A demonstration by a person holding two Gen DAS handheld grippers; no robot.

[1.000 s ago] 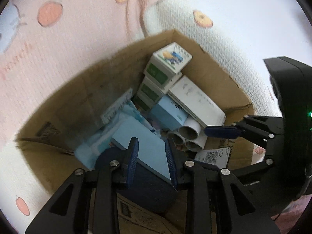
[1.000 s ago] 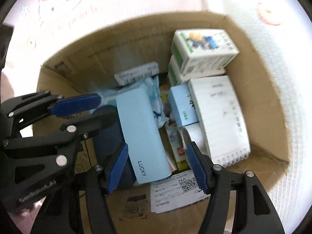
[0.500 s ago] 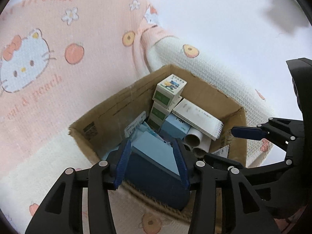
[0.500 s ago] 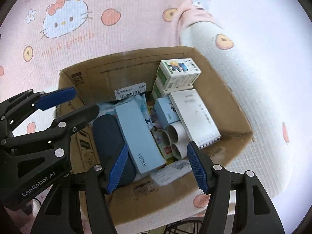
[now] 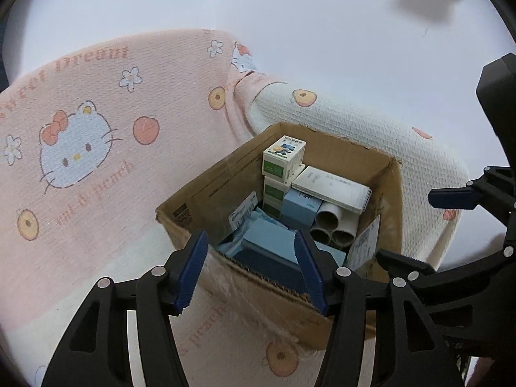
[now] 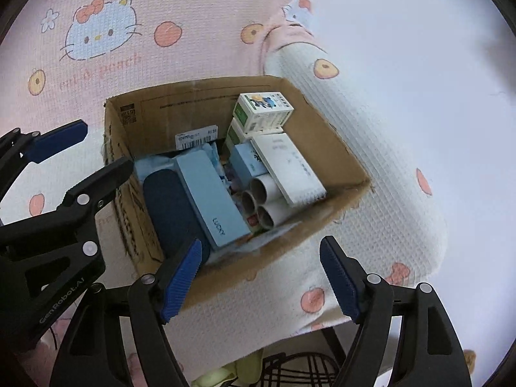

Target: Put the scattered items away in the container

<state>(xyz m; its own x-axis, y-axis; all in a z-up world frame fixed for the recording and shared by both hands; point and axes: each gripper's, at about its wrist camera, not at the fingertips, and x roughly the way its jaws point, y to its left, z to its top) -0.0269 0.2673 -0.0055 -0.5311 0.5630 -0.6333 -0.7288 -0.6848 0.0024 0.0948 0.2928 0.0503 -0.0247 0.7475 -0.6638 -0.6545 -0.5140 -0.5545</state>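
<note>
Two grippers hung over the cloth-covered worktop (image 6: 380, 193), both held above and short of the cardboard box (image 6: 335, 148) that served as my container. Starting from the left of my right-wrist view, the left gripper (image 6: 93, 148) showed at the frame edge with its jaws spread and opening, and nothing between them. Just past it, inside the box against its left wall, lay the dark blue case (image 6: 171, 209), and touching its right side the light blue case (image 6: 209, 200) marked LUCKY. Behind those two, a white barcode label (image 6: 196, 137) leaned on the far wall. Further right I saw three cardboard tubes (image 6: 261, 200) bundled together, their open ends facing me, with a small light blue carton (image 6: 248, 161) behind them. A white spiral notepad (image 6: 287, 167) rested tilted over the tubes, and two green-and-white boxes (image 6: 262, 111) were stacked in the far right corner. The right gripper (image 6: 261, 277) sat low in its own view, jaws spread wide and opening, empty, with only the near rim of the box showing through the gap. In the left-wrist view the left gripper (image 5: 251, 271) likewise framed the near wall of the box (image 5: 387, 193), pads clear of the cardboard. The pink cartoon-cat cloth (image 5: 96, 135) filled the left of that view.
</note>
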